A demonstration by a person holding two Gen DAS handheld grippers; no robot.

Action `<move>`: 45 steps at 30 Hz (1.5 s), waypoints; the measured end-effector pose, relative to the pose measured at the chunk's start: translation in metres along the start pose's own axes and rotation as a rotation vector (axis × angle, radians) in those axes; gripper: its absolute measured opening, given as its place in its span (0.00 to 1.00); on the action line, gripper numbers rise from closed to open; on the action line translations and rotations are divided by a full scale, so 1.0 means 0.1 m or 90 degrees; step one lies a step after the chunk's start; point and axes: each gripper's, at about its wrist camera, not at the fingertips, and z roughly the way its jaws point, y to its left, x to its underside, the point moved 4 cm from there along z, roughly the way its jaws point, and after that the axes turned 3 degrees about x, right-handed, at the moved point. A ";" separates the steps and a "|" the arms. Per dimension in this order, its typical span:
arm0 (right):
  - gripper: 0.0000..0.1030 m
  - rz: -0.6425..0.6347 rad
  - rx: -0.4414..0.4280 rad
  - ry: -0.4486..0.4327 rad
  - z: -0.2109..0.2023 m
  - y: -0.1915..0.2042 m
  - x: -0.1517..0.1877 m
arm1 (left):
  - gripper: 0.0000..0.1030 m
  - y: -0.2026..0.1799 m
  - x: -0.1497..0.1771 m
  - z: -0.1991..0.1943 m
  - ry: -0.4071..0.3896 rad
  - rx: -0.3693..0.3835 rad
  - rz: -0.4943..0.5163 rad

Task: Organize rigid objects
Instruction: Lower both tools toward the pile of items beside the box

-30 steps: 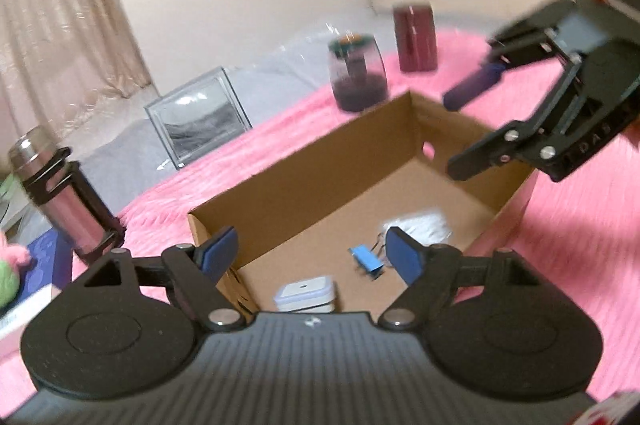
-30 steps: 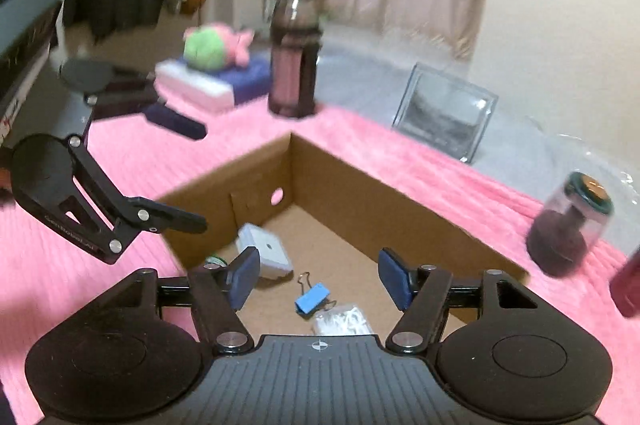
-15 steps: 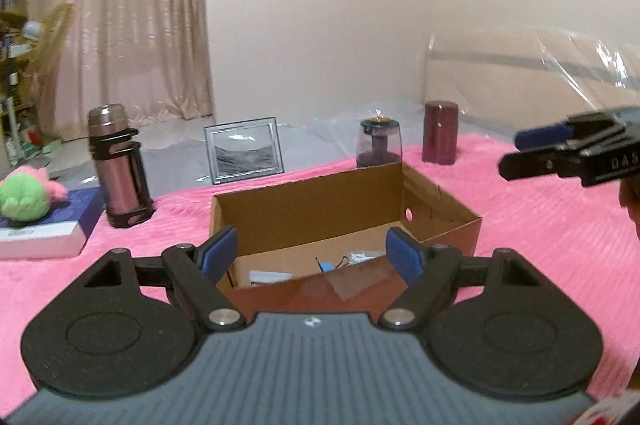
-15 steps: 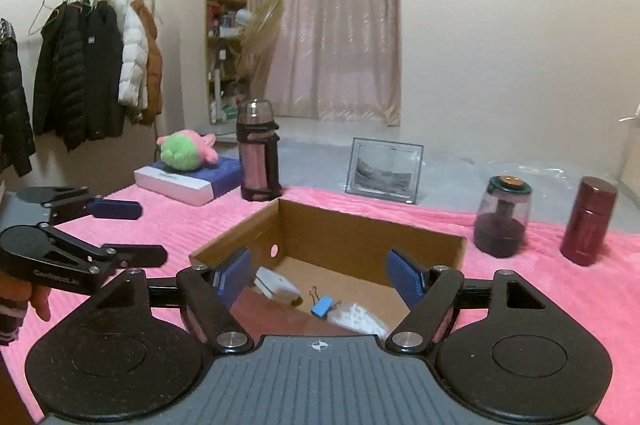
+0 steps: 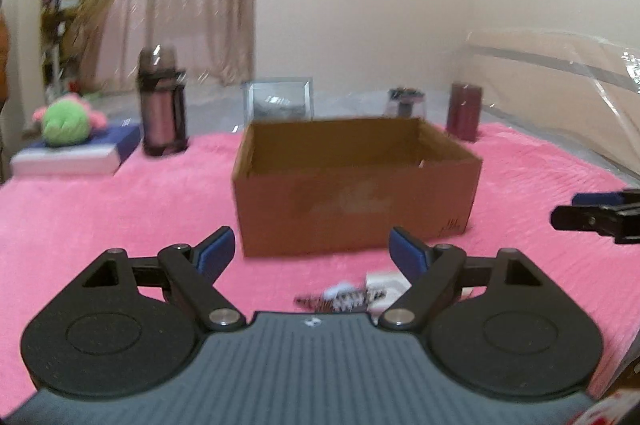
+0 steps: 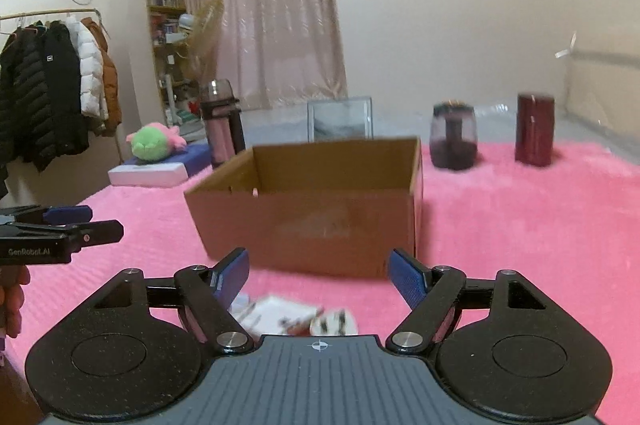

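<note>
An open brown cardboard box (image 5: 356, 181) stands on the pink blanket (image 5: 120, 217); it also shows in the right wrist view (image 6: 316, 209). Its contents are hidden from here. My left gripper (image 5: 312, 253) is open and empty, in front of the box. My right gripper (image 6: 318, 277) is open and empty, also in front of the box. A blurred white packet with dark marks (image 5: 360, 291) lies on the blanket just below the left fingers; it also shows below the right fingers (image 6: 304, 317). Each gripper shows at the edge of the other's view.
Behind the box stand a pink flask (image 5: 162, 105), a picture frame (image 5: 278, 103), a dark glass jar (image 6: 454, 135) and a maroon cylinder (image 6: 534, 129). A green plush toy (image 5: 66, 121) lies on a book at the left. Coats hang on a rack (image 6: 52, 97).
Both grippers have pulled back and dropped from above the box to low in front of it. The box's inside is out of sight now, and the white packet has come into view.
</note>
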 end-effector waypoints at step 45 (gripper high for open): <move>0.44 0.043 0.115 0.155 1.07 0.53 0.87 | 0.79 0.03 0.73 0.66 0.107 0.002 -0.023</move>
